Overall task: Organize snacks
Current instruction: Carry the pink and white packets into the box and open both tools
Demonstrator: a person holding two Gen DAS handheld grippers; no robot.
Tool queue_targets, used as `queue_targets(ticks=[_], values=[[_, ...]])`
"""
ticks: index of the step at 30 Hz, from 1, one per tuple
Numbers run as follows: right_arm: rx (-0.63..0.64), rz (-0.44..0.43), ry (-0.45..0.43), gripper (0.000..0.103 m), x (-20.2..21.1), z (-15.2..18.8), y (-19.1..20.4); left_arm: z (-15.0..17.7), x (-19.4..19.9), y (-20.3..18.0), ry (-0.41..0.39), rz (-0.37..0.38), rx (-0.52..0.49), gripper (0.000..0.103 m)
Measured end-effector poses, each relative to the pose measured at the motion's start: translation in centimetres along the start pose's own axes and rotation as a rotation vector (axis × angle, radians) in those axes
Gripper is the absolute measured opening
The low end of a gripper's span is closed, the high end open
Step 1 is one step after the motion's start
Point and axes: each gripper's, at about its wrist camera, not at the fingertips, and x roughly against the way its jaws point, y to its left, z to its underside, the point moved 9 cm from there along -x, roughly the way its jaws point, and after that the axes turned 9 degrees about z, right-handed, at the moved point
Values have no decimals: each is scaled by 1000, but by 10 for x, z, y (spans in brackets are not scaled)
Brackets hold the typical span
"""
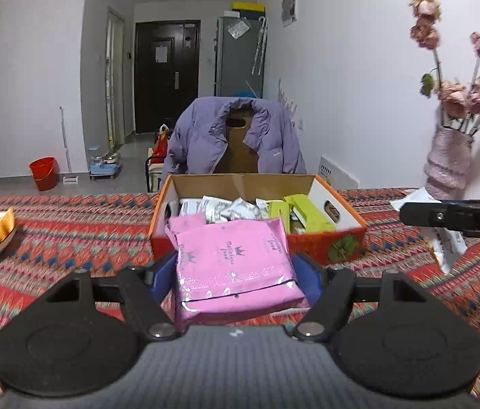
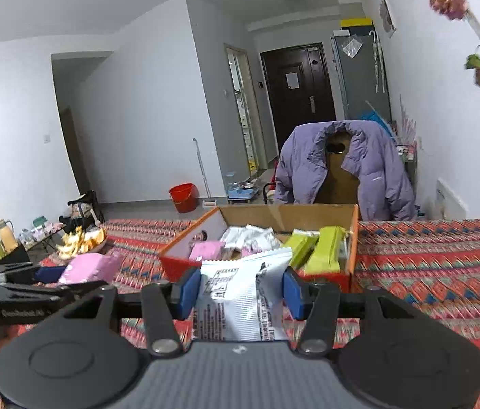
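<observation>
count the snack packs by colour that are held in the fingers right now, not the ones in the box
pink pack, between the left gripper fingers: 1
white pack with black print, between the right gripper fingers: 1
total: 2

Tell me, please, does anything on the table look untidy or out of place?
Mostly no. Inside the cardboard box the white packets lie in a loose jumble, while the green boxes stand in order. The flowers in the vase look dried and drooping.
</observation>
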Motion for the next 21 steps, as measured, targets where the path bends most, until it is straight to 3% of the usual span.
queue_targets(ticks=[7,10,16,21], values=[[-111,-29,68,51,-118,-50,-20,-52,-116,21,58,10,8,74],[-132,4,106,51,-173,-65,-30,-70,-169,32,87,5,-5,74],[-231,36,231,51,-278,-68,-51,-65,-257,61,194,-50,46,74],[-211,35,308,55,-331,-61,-42,-53,-286,76,231,-37,97,83]])
